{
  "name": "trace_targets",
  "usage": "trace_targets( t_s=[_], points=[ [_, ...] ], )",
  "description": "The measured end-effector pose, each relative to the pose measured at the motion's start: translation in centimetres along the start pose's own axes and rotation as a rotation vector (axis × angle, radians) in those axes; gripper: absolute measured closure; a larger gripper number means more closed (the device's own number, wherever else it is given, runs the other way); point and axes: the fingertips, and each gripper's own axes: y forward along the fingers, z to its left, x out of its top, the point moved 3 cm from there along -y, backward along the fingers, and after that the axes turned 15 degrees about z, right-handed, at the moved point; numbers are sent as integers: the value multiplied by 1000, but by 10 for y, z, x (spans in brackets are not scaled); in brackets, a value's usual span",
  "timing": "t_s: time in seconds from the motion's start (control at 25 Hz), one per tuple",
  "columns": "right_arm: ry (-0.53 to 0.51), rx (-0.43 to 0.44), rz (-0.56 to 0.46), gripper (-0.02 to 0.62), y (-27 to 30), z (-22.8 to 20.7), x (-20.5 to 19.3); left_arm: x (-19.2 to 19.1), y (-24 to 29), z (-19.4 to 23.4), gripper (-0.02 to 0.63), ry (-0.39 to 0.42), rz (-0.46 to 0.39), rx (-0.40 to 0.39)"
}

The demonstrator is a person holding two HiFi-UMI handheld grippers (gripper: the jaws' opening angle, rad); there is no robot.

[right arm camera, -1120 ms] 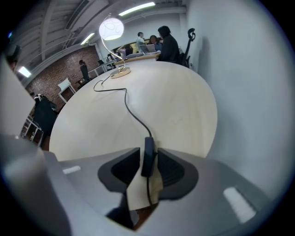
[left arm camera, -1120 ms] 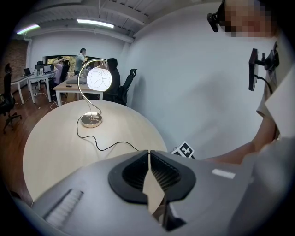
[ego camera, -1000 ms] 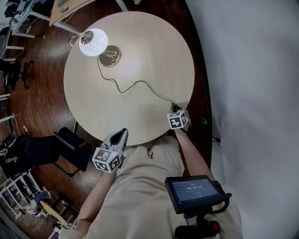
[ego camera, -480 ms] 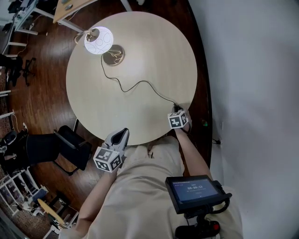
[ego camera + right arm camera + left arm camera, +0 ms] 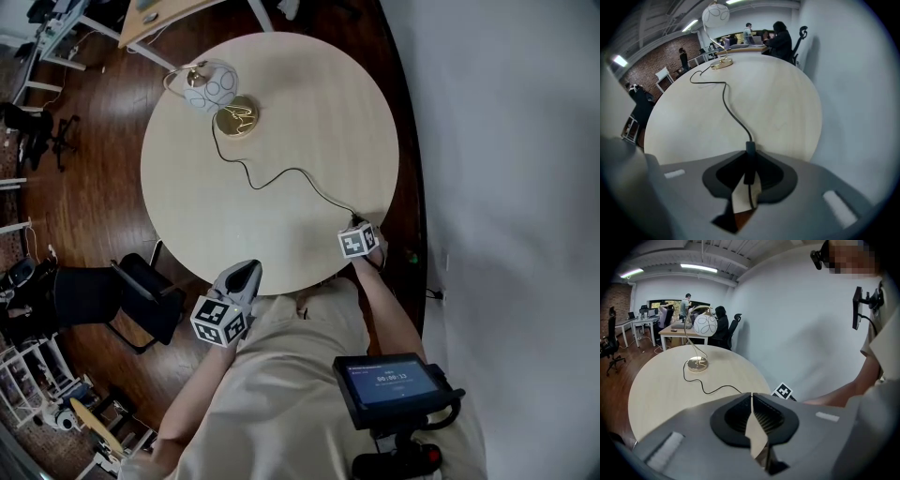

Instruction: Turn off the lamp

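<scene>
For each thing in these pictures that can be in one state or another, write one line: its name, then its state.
lamp: unlit, standing upright.
right gripper: jaws closing on the cord switch.
cord switch: pinched between the right gripper's jaws.
left gripper: shut, nothing between its jaws.
screen: lit.

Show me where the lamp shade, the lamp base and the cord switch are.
lamp shade (image 5: 212, 85), head view, middle of the white globe.
lamp base (image 5: 236, 118), head view, centre of the brass disc.
cord switch (image 5: 750, 148), right gripper view, its dark upper end.
</scene>
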Motion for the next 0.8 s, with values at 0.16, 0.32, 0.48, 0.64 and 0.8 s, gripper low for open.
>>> trace_targets(
  t_s=[0.16, 0.32, 0.48, 0.64, 0.8],
  points=[
    [0, 2, 0, 523, 8, -3, 10, 2, 0, 6, 606, 4, -23, 16],
    [-21, -2, -23, 484, 22, -1, -6, -16, 10, 5, 606, -3, -2, 3],
    [34, 39, -166, 396, 0, 4, -12, -24, 3, -3, 606, 5, 8, -1],
    [84, 101, -336, 380, -46, 13, 14, -17, -11, 9, 606, 29, -7, 7],
    [116, 132, -401, 380, -74, 24, 15, -24, -18, 18, 606, 33, -39, -2]
  ],
)
